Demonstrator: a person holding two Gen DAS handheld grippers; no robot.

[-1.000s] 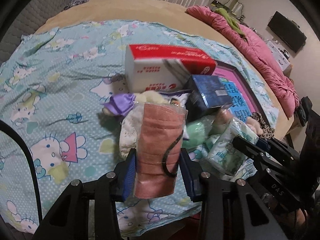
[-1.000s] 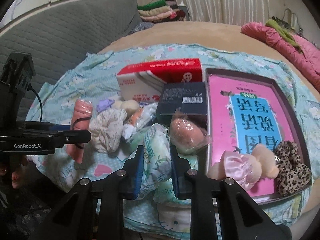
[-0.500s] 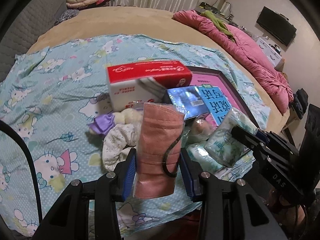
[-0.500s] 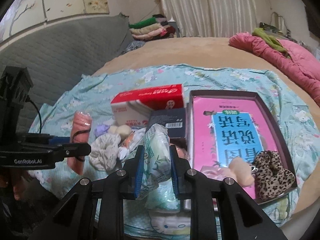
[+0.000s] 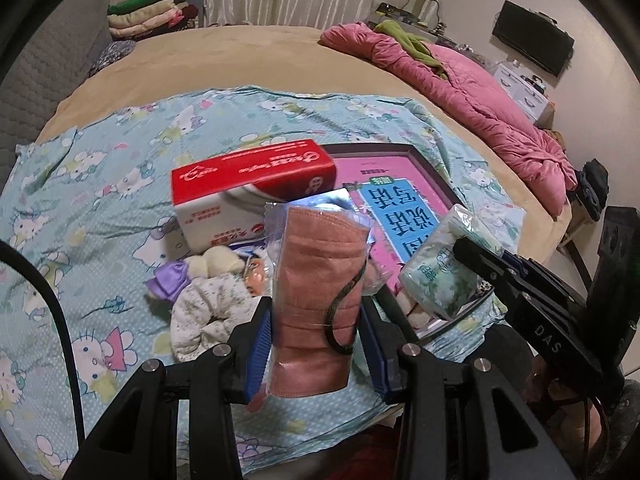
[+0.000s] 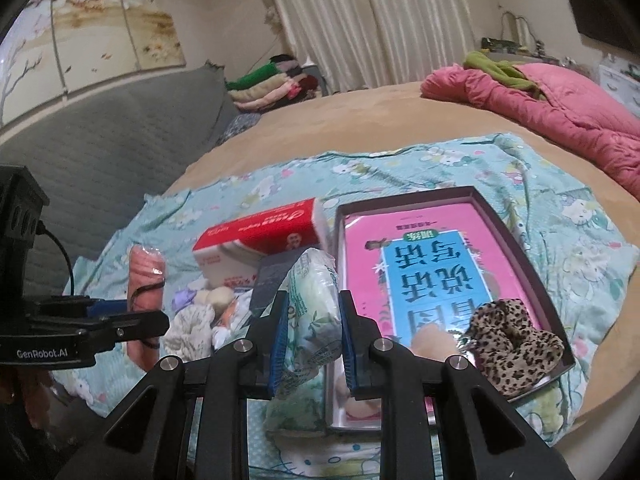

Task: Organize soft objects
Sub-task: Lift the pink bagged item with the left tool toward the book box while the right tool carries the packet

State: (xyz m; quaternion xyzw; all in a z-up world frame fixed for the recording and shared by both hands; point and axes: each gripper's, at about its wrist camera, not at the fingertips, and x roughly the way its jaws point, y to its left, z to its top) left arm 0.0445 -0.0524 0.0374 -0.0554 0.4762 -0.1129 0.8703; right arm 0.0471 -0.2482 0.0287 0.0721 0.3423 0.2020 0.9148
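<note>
Bed [image 5: 240, 60] w/ cartoon-print sheet [image 5: 100, 200]. On it: pink box lid [image 6: 516, 236], red tissue box [image 5: 248, 196], leopard scrunchie [image 6: 512, 344] inside lid. Left tongs [image 5: 316, 340] clamped on wrapped pink mask [image 5: 320, 288], above sheet. Right tongs [image 6: 312, 344] clamped on green tissue pack [image 6: 316, 312], raised beside lid.

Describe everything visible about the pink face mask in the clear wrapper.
The pink pleated face mask in a clear plastic wrapper looks like soft fabric with horizontal folds and a dark ear loop hanging along its right side. It stands roughly upright, clamped at its lower half between the blue pads of the left gripper, lifted above the cartoon-print blue sheet. Nothing else visibly touches it.
</note>
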